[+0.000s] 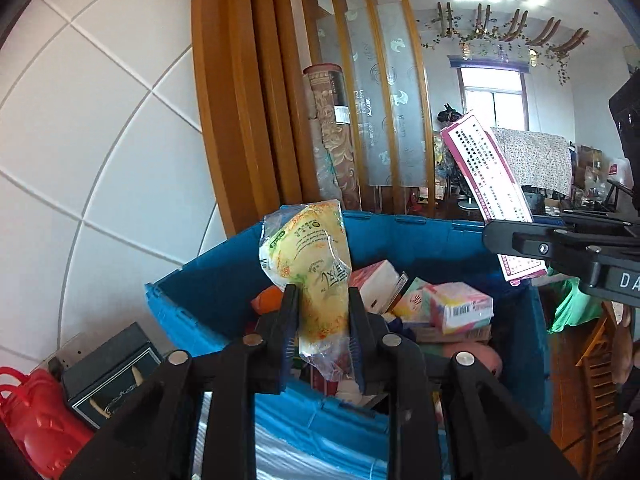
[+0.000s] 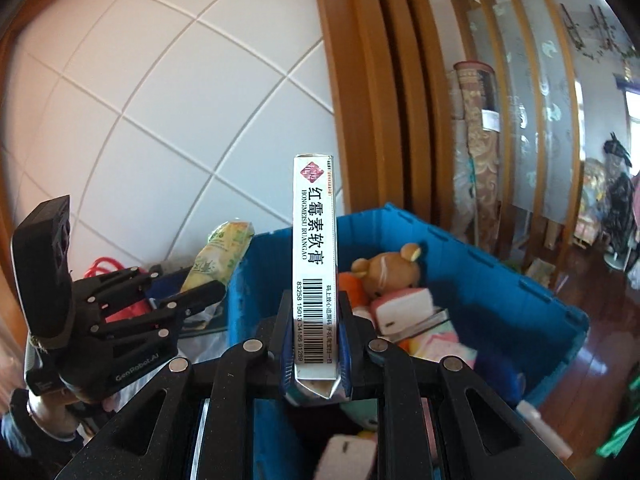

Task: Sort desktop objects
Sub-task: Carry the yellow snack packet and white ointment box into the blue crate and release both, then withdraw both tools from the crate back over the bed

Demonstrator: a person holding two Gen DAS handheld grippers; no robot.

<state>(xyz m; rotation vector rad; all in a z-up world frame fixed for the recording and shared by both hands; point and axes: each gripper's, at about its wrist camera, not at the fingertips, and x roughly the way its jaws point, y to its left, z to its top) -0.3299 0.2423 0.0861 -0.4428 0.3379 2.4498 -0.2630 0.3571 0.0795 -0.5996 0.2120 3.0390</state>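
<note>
The left gripper (image 1: pixel 322 312) squeezes a yellow snack bag (image 1: pixel 316 280) above the blue box (image 1: pixel 224 276) at 6 o'clock, while the right gripper (image 2: pixel 316 320) pinches a tall white medicine box (image 2: pixel 314 240) above it.

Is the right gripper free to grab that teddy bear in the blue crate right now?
Probably not yet. The right gripper is shut on a tall white ointment box, so its jaws are full. The teddy bear lies uncovered in the blue crate, otherwise reachable.

Plush bear (image 2: pixel 390 270) in crate (image 2: pixel 500 276) — behind boxes (image 2: pixel 404 310).
</note>
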